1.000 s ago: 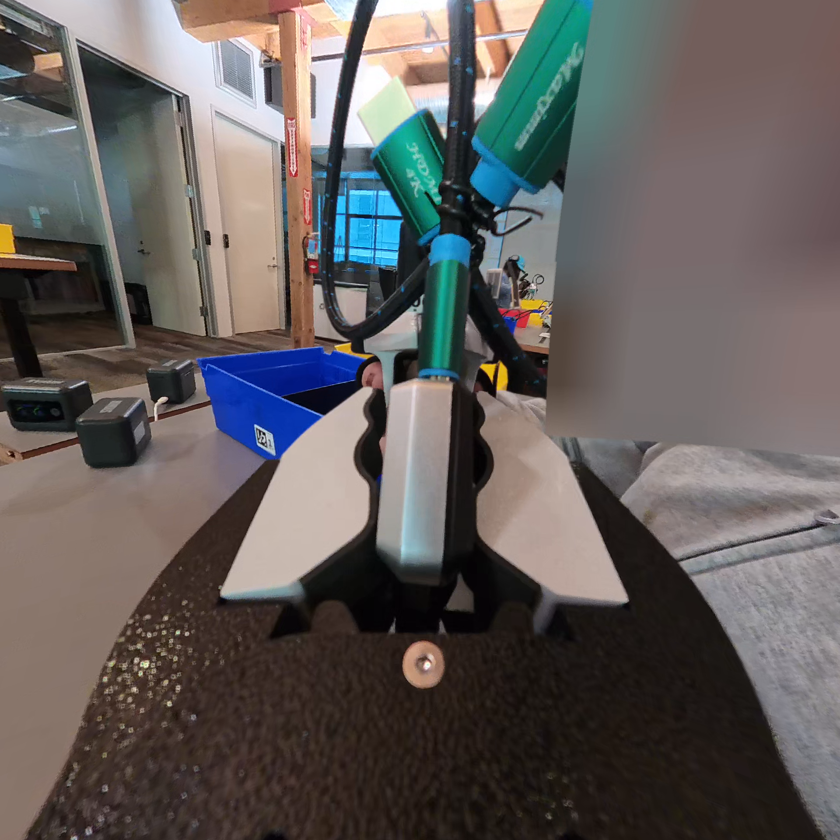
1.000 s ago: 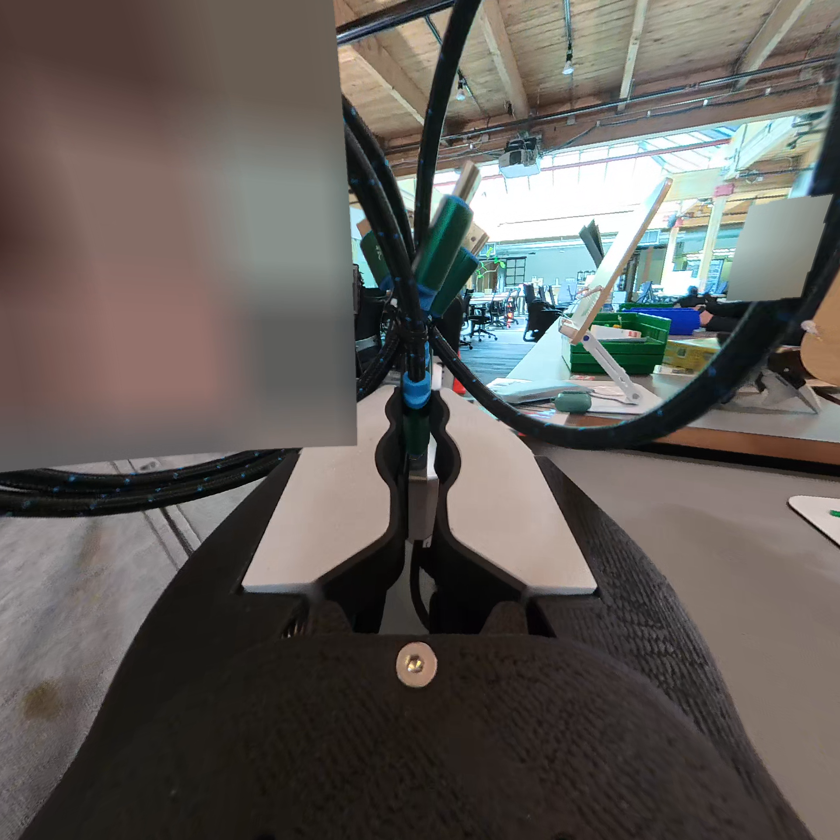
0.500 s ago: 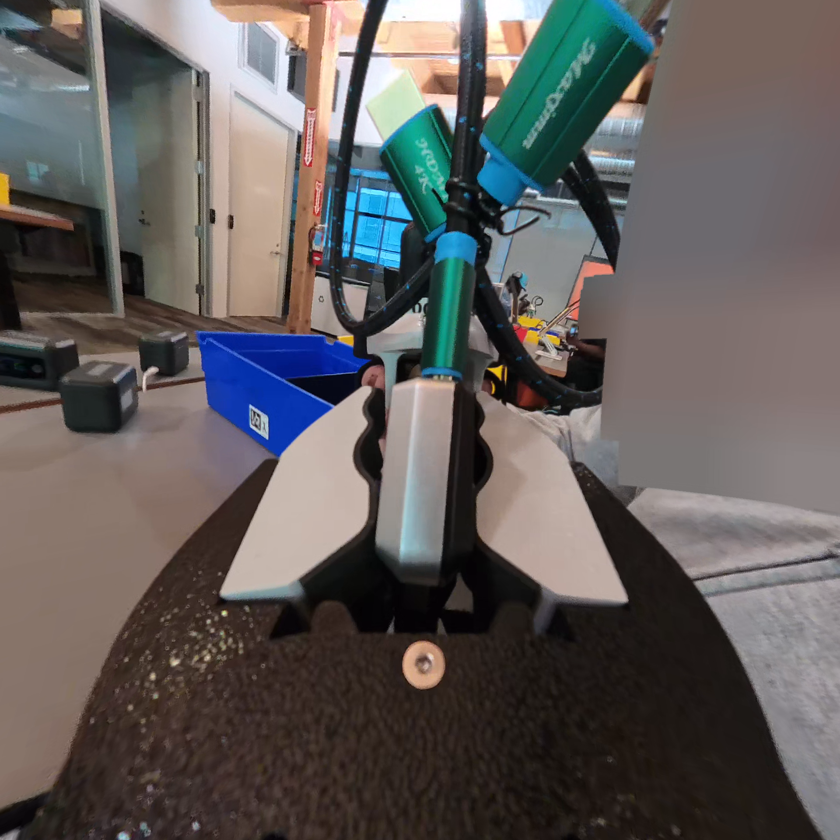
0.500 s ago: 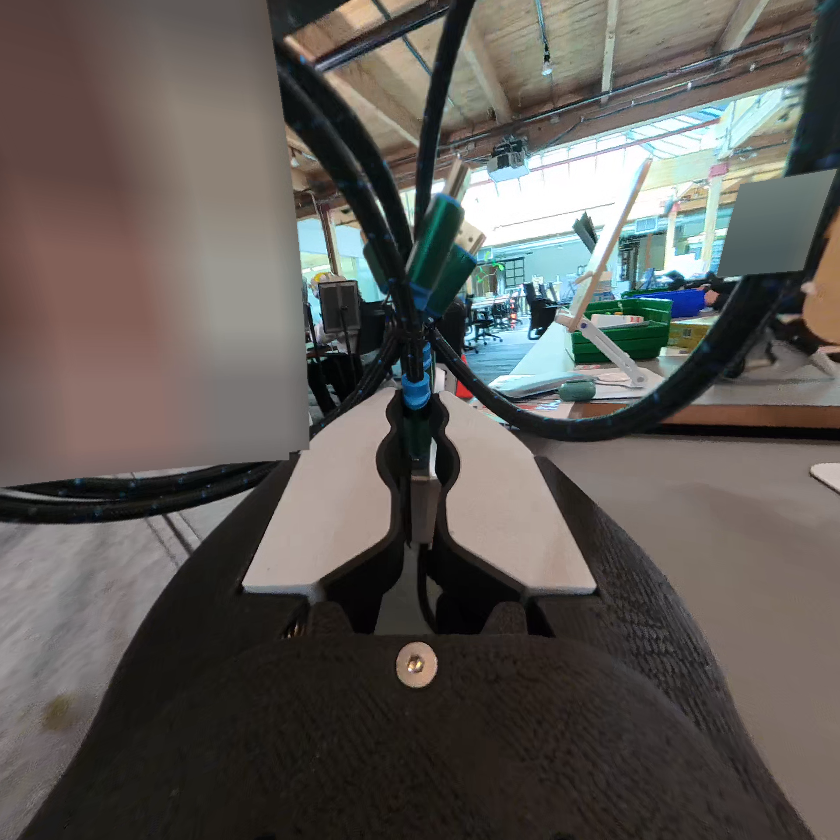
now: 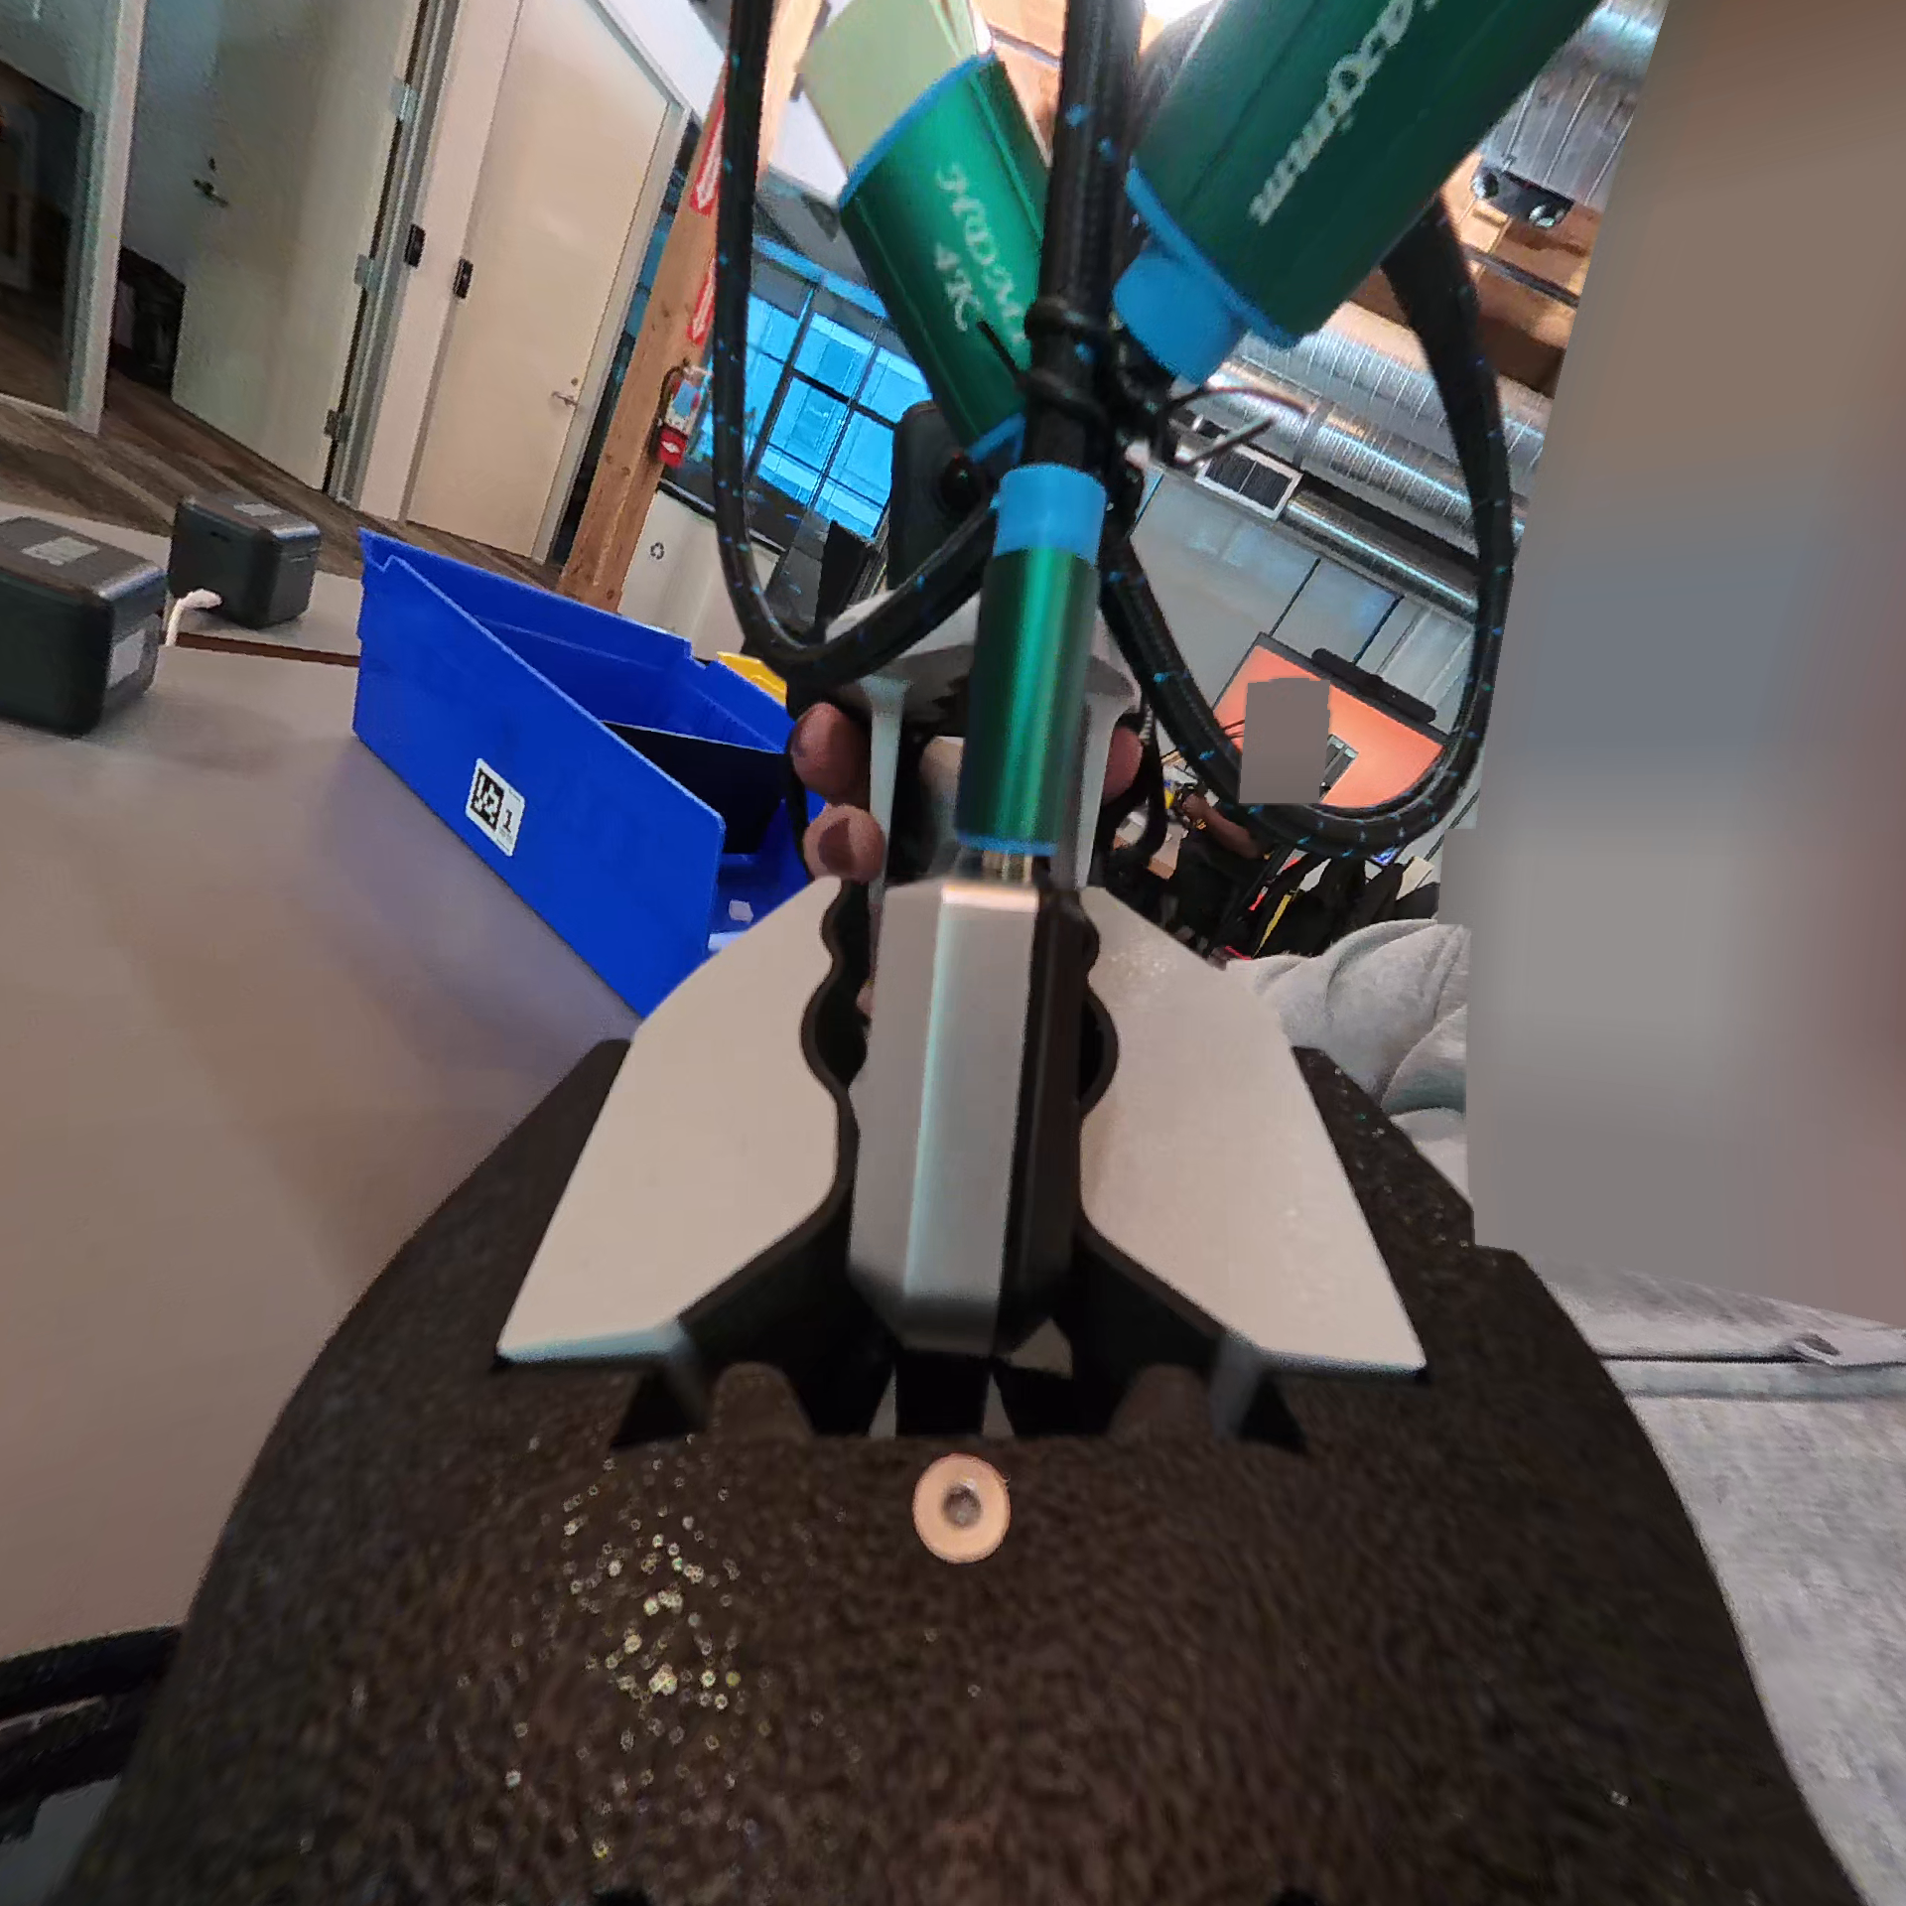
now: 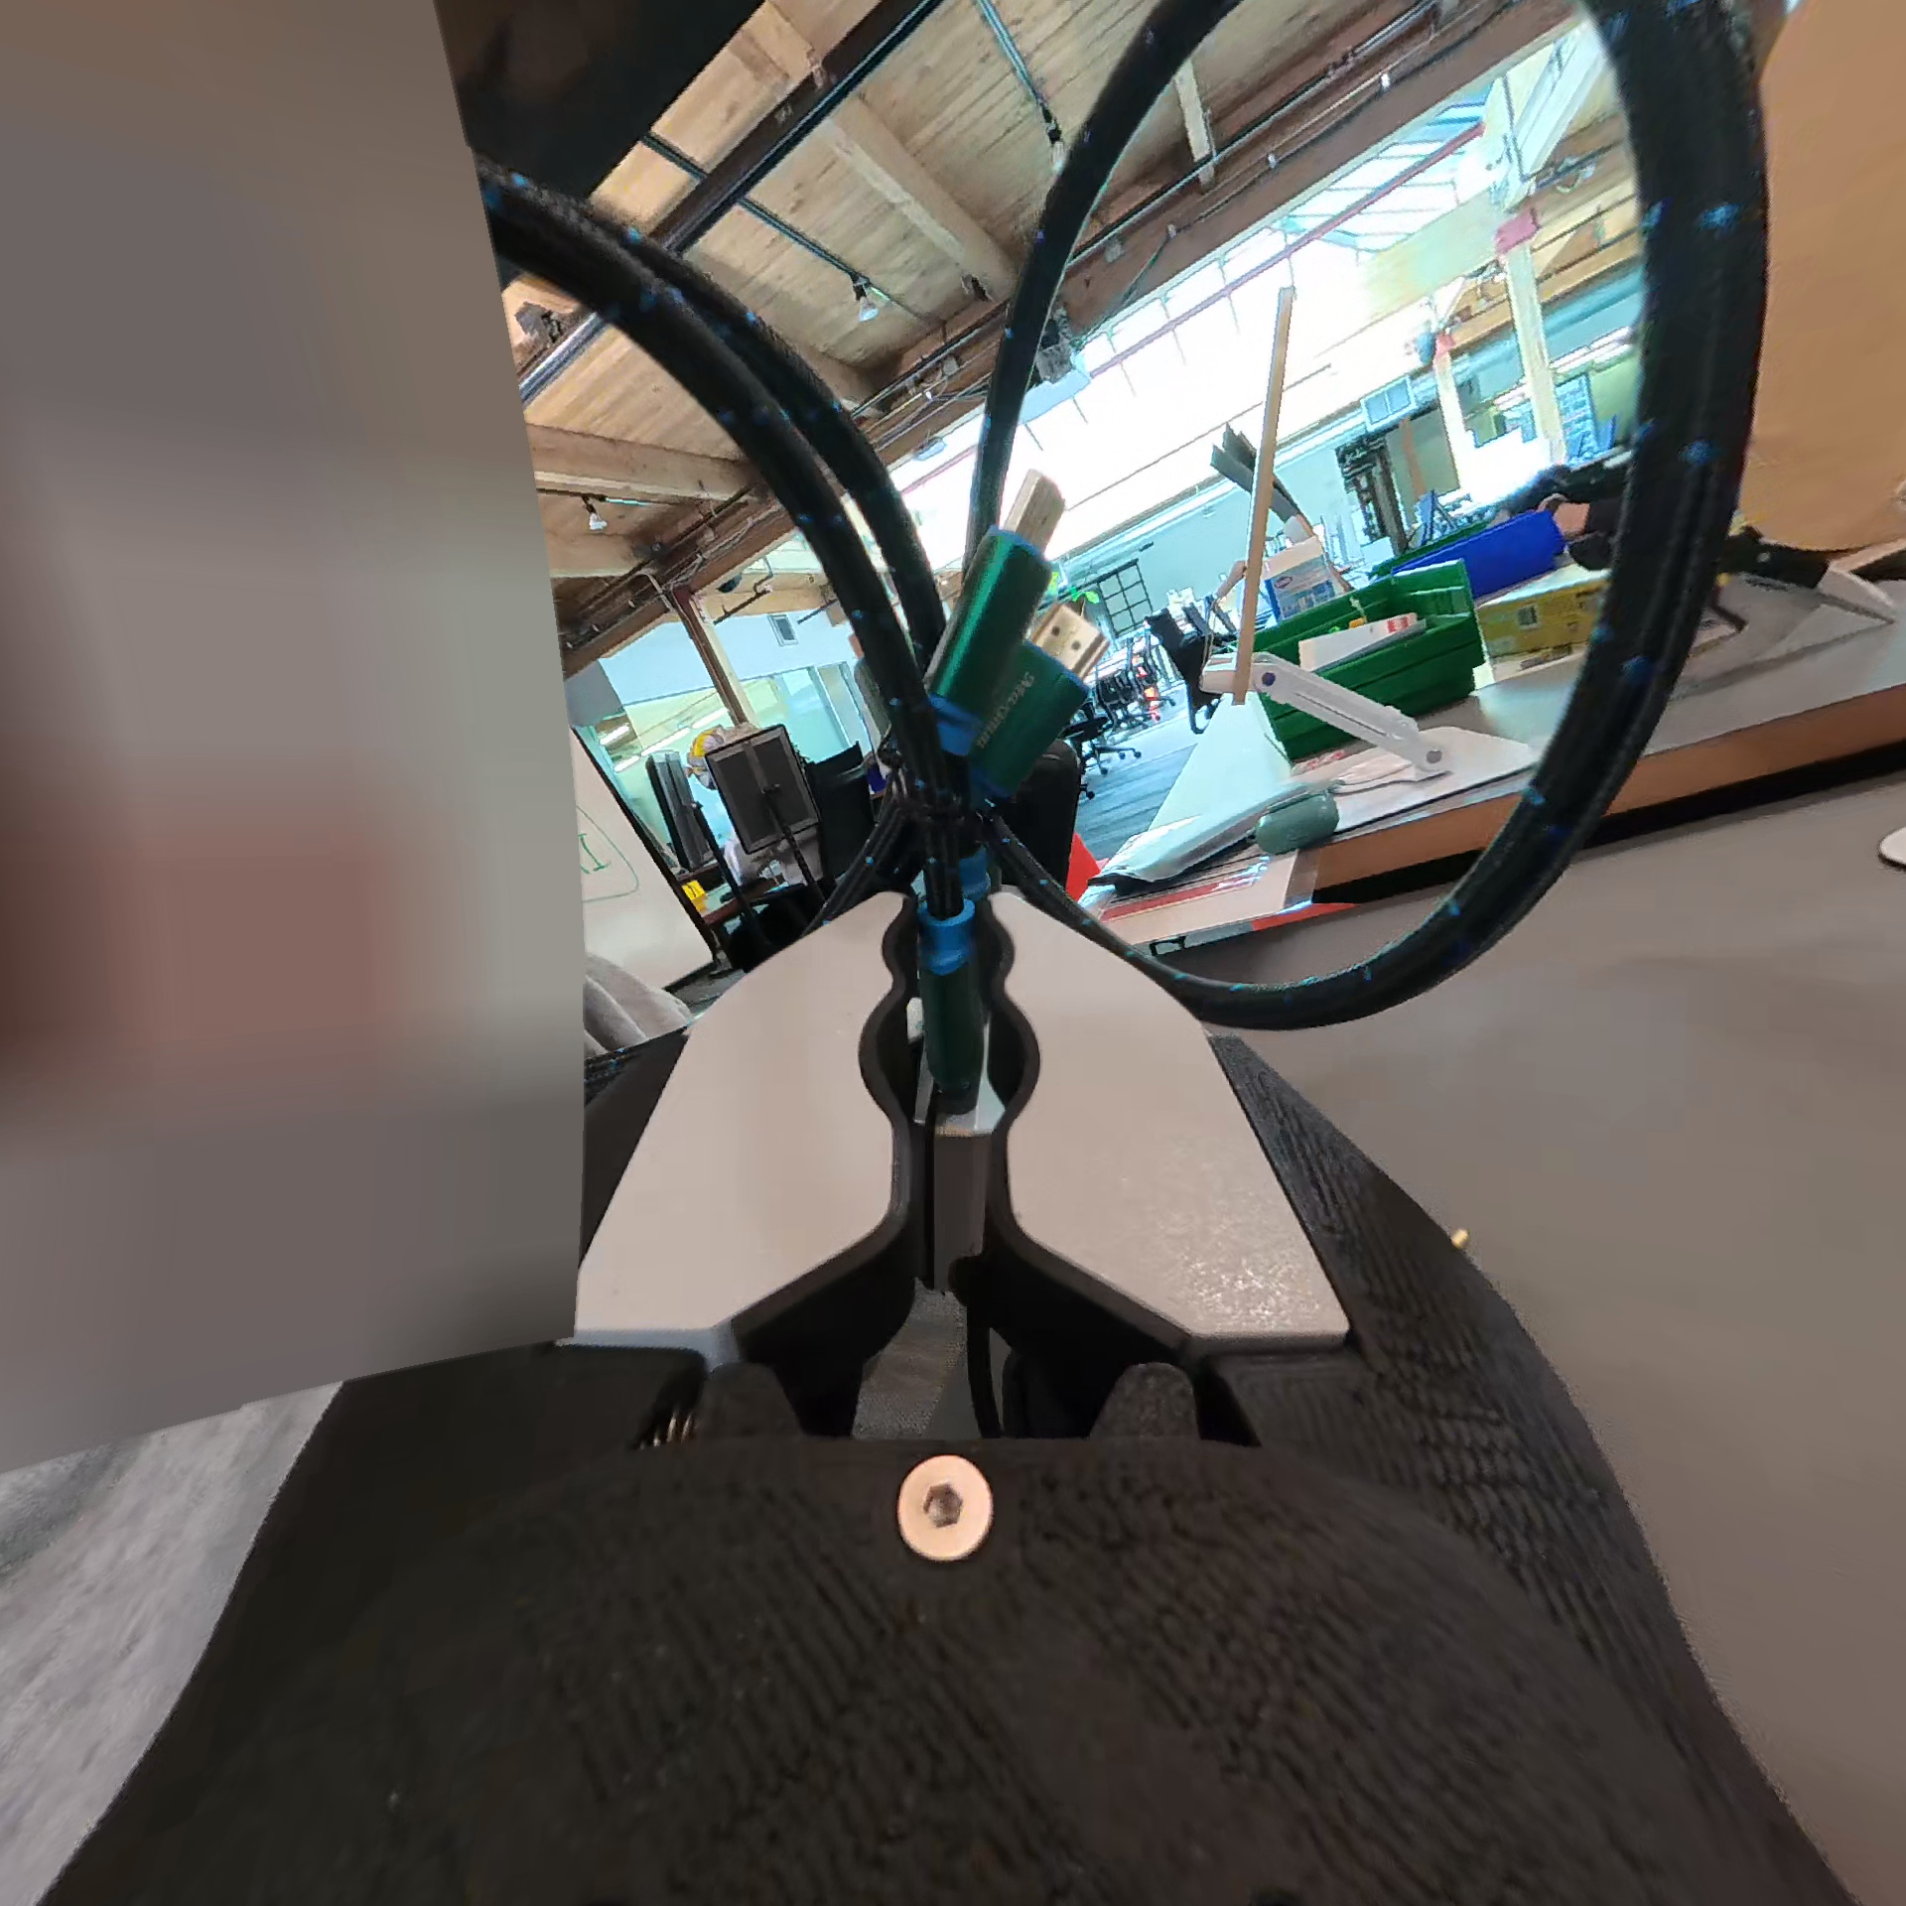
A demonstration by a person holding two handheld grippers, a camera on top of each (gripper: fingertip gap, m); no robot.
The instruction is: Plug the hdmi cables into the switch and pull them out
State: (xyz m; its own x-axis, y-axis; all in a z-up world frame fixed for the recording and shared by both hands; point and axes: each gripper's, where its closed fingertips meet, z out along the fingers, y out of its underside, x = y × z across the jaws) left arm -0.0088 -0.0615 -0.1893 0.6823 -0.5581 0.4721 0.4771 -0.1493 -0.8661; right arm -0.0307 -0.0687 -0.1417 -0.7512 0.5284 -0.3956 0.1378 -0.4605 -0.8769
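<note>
Left tool (image 5: 954, 908) is gripping a silver block (image 5: 949, 1114), both fingers (image 5: 722, 1114) pressing its sides, block sitting deep between them. A green plug (image 5: 1021, 701) with a blue collar is sticking out of the block's far end. Block and plug are sharing one long axis, running along the fingers and pointing away from the camera, tilted slightly up. The plug is leading into a black braided cable (image 5: 1485, 516), which is looping above, tied in a bundle with two larger green connectors (image 5: 949, 237) pointing up and outward. A person's fingertips (image 5: 830, 743) are showing just beyond the plug. A blue bin (image 5: 557, 763) is standing on the grey surface (image 5: 206, 1031) to the left, with black boxes (image 5: 72, 639) well behind it.

Right tool (image 6: 951, 928) is closing on a dark green plug (image 6: 954, 1021), held between its fingertips. A thin silver piece (image 6: 959, 1186) is lying deeper in the gap; cannot tell whether it is the same block. This plug's long axis is also running along the fingers, cable end pointing away. A cable loop (image 6: 1609, 722) is hanging wide to the right. Green bins (image 6: 1382, 660) are sitting on a far bench.
</note>
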